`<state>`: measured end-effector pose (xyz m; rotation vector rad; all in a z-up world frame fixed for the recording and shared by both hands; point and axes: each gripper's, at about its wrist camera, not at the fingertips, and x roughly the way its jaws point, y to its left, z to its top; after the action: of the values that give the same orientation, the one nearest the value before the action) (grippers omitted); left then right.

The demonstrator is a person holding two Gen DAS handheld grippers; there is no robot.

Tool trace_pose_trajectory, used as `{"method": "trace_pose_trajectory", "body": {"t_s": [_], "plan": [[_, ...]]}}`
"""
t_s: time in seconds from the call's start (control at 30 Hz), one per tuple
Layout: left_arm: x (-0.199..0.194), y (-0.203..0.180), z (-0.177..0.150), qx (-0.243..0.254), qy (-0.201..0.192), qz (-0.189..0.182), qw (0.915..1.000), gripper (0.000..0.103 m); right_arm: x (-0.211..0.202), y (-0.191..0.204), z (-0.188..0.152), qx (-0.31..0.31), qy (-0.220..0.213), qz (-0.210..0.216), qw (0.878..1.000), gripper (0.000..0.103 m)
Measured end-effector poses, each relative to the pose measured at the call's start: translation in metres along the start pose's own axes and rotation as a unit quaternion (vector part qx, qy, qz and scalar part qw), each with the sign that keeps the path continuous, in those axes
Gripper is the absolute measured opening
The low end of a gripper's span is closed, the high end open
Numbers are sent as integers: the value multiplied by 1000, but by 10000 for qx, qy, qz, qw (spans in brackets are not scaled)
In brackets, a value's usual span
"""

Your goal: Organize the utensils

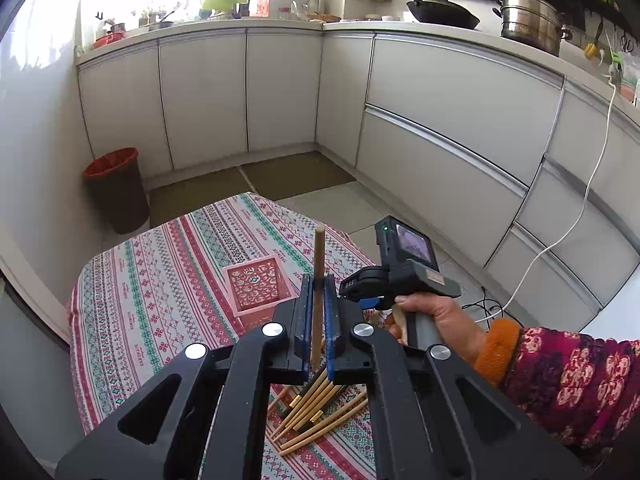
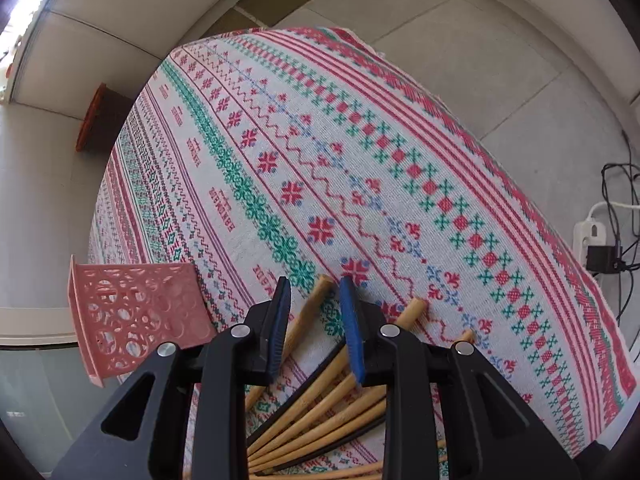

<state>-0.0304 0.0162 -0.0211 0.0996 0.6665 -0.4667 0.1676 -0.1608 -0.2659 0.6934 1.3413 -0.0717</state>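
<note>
Left wrist view: left tool (image 1: 319,312) clamps one chopstick (image 1: 318,280) upright; right tool (image 2: 314,312), part-open, straddles another chopstick (image 2: 308,312), unpinched. Risk: slipping short of pink basket (image 1: 256,284).

Left gripper (image 1: 319,280) raised, tilted downward, jaws clamped on a chopstick (image 1: 318,300), right gripper (image 2: 315,286) pointing steeply down, jaws partly apart, nothing pinched, right hand (image 1: 438,322) wrapped round its handle, patterned sleeve (image 1: 568,384) with orange cuff.
</note>
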Motion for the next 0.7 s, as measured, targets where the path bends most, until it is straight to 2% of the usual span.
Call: {"method": "trace_pose_trajectory", "body": {"t_s": [0.23,0.3,0.33,0.37,0.47,0.57,0.7], "plan": [[-18,6,3,-65,-221,62,9997,4,11,21,-7,-89,-20,-172,9998,28],[-22,7,5,-98,-271,94,9995,4,11,23,-11,-62,-124,-253,9996,25],[-24,8,6,-103,-287,105,9995,4,11,23,-13,-62,-164,-315,9993,16],[-25,7,6,-110,-307,112,9994,4,10,20,-15,-59,-190,-328,9993,14],[-27,7,6,-94,-327,141,9993,5,9,16,-16,-11,-253,-233,9994,13],[-31,9,7,-135,-374,188,9990,4,3,3,-18,161,-238,61,9996,11],[-43,12,11,-191,-552,204,9981,4,-33,-3,-22,93,-425,294,9986,11]]}}
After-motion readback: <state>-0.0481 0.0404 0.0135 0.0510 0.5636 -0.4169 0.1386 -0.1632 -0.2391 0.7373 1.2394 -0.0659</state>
